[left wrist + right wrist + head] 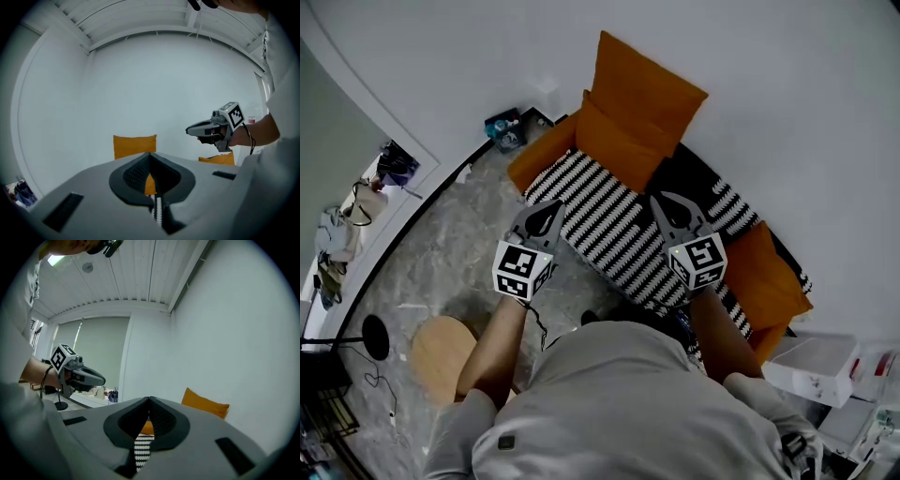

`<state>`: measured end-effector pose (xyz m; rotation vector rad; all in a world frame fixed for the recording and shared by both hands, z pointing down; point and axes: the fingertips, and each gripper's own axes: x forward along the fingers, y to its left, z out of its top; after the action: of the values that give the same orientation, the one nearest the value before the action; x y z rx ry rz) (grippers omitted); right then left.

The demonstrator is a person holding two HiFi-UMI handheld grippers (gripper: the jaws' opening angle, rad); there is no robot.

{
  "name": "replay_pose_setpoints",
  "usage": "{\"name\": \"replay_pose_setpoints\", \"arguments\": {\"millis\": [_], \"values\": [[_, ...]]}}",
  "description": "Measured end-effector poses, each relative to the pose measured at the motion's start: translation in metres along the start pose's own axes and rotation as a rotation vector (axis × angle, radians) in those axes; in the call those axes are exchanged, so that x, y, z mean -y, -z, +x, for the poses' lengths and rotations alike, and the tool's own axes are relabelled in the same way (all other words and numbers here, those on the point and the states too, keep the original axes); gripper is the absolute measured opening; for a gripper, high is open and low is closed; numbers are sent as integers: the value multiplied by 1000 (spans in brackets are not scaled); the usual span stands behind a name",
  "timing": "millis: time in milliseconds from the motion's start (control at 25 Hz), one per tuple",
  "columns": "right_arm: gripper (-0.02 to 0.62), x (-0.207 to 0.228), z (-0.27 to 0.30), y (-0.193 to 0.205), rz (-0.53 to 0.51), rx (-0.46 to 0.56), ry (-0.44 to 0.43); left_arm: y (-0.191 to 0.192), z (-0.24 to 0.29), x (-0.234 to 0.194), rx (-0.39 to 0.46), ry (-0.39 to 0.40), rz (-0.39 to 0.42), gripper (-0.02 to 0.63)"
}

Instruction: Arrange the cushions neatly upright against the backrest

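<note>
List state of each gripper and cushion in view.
left gripper: jaws shut, empty, over the striped seat edge.
right gripper: jaws shut, empty, over the striped seat.
tall orange cushion: upright against the wall.
second orange cushion: propped in front of it, lower.
right-end orange cushion: low at the seat's end, pose unclear.

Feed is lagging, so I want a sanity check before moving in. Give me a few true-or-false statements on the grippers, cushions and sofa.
1. The left gripper and right gripper are both shut. True.
2. The left gripper holds a cushion. False: nothing is between its jaws.
3. The sofa seat is plain grey. False: it is black-and-white striped.
4. An orange cushion stands against the wall. True.
5. A round stool stands on the floor. True.
</note>
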<state>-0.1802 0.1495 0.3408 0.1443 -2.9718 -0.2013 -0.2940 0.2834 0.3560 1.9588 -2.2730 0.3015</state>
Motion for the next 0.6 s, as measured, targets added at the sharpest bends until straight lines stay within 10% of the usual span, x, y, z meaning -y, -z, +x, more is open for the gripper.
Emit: {"name": "replay_pose_setpoints", "arguments": {"millis": [600], "values": [[26, 89, 114, 3, 28, 11, 12, -7, 108, -89, -4, 6, -19, 9]]}}
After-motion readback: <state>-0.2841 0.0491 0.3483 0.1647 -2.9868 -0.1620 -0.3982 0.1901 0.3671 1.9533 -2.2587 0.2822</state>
